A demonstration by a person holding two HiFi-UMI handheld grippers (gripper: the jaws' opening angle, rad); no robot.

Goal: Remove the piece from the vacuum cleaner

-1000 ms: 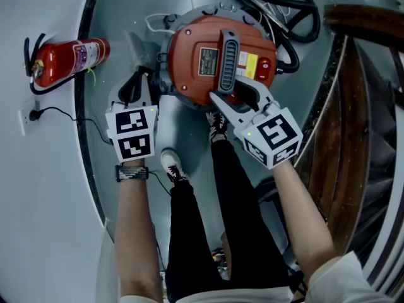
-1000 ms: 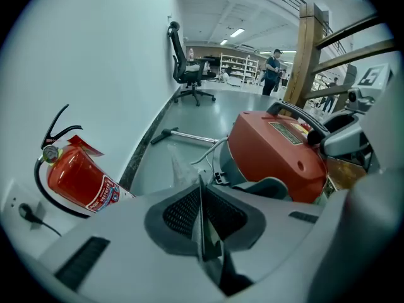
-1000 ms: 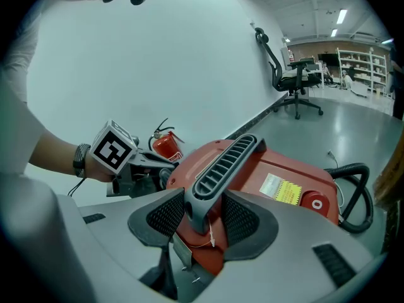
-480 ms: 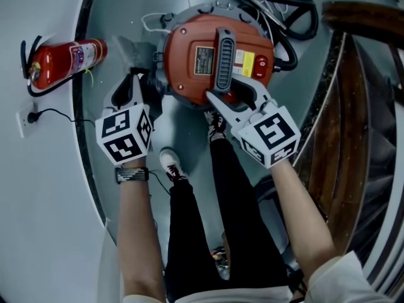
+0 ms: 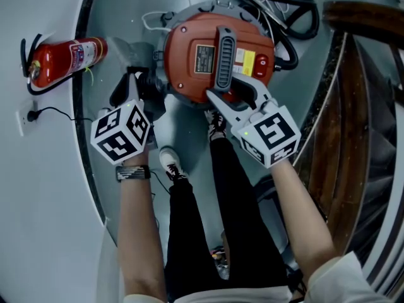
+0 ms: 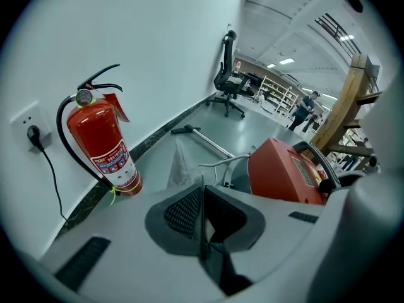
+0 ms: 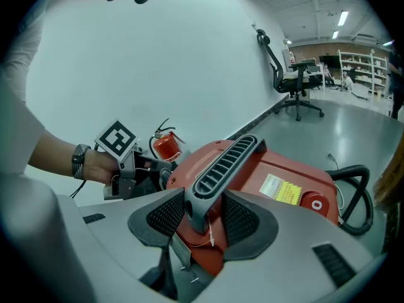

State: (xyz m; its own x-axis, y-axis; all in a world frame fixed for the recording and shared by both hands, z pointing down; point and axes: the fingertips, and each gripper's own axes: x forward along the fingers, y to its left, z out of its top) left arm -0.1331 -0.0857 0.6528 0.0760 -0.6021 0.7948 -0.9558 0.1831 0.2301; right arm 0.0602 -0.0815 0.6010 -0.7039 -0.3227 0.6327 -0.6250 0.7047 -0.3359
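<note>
The vacuum cleaner (image 5: 196, 55) (image 6: 284, 169) (image 7: 278, 175) has a red lid with a grey ribbed handle (image 5: 225, 55) (image 7: 227, 160) across it. My right gripper (image 5: 224, 100) (image 7: 203, 216) is shut on the near end of that handle, a pad on each side. At the vacuum's left side, my left gripper (image 5: 137, 81) (image 6: 203, 197) has its jaws closed to a thin slit. It seems to pinch a black latch (image 5: 151, 84) there; most of that part is hidden by the fingers.
A red fire extinguisher (image 5: 66, 59) (image 6: 98, 144) stands by the wall, beside a socket (image 5: 28, 115) with a plug in it. A clear plastic bag (image 5: 129, 46) lies left of the vacuum. A black hose (image 5: 284, 5) coils behind it. Wooden framing (image 5: 360, 106) runs along the right. The person's shoes (image 5: 172, 165) are just below the vacuum.
The left gripper has rolled at the vacuum's side, so its marker cube tilted and shifted a little left. The right gripper kept still on the handle.
</note>
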